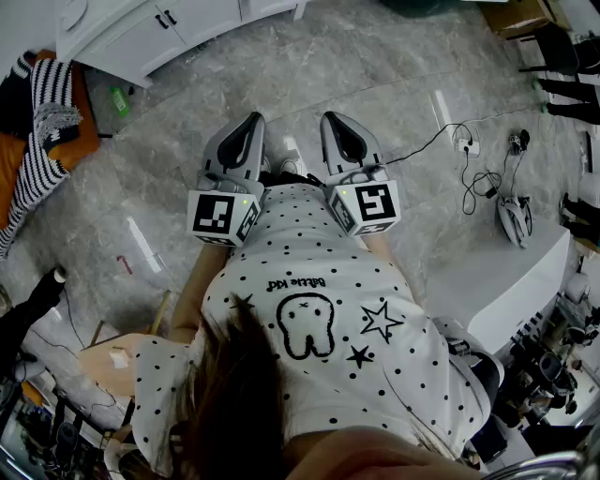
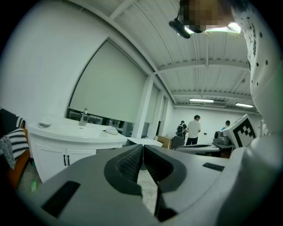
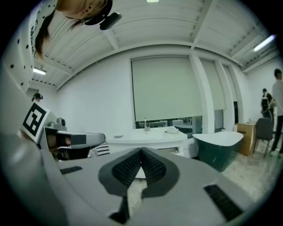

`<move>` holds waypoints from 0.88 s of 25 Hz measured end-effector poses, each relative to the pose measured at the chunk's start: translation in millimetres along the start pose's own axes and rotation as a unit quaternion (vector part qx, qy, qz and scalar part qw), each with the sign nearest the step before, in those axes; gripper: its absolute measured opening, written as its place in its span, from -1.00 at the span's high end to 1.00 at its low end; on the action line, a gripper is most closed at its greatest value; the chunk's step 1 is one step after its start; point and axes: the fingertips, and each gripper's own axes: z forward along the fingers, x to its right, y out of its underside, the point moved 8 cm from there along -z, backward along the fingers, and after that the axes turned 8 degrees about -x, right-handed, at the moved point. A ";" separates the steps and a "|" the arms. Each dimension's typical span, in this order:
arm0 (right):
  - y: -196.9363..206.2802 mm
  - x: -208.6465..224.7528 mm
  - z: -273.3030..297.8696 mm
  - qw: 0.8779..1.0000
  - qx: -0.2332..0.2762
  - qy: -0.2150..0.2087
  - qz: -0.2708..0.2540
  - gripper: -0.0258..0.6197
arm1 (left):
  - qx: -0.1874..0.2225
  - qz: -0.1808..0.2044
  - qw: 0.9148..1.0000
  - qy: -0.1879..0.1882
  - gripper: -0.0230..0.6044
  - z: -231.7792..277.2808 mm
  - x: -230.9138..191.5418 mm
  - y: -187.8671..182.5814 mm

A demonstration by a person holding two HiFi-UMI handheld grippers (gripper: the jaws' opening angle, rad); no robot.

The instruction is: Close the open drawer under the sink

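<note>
A white sink cabinet [image 1: 141, 33] stands at the far left across the marble floor, with black door handles [image 1: 167, 18]. The left gripper view shows its countertop [image 2: 75, 132] and tap [image 2: 83, 117]; in the right gripper view the same cabinet [image 3: 148, 139] lies straight ahead. From this distance I cannot make out the open drawer. My left gripper [image 1: 251, 122] and right gripper [image 1: 333, 122] are held side by side in front of the person, well short of the cabinet. Both are shut with nothing between the pads, as the left gripper [image 2: 143, 149] and right gripper [image 3: 140, 153] show close up.
A striped cloth lies on an orange seat [image 1: 42, 122] at the left, with a green bottle [image 1: 119, 100] on the floor nearby. Cables and a power strip [image 1: 466, 145] trail at the right. A dark green tub [image 3: 219, 150] stands right of the cabinet. People [image 2: 193, 130] stand far back.
</note>
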 end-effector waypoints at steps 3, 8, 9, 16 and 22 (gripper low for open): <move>1.5 1.8 -2.8 1.000 0.000 -0.001 -0.001 0.88 | 0.000 -0.002 1.000 -0.001 0.88 0.2 3.2 1.1; 3.4 7.6 -10.6 1.000 0.001 0.000 -0.004 0.88 | 0.002 -0.002 1.000 -0.002 0.88 0.7 13.4 2.2; 4.1 9.1 -12.1 1.000 0.002 0.000 -0.004 0.88 | 0.002 -0.002 1.000 -0.002 0.88 1.3 15.6 3.0; 9.7 23.8 -23.6 1.000 0.004 -0.001 -0.014 0.88 | 0.001 0.004 1.000 0.010 0.88 11.2 37.4 9.8; 18.6 38.6 -37.5 1.000 -0.002 -0.007 -0.011 0.88 | -0.001 0.003 1.000 -0.006 0.88 14.8 54.9 17.8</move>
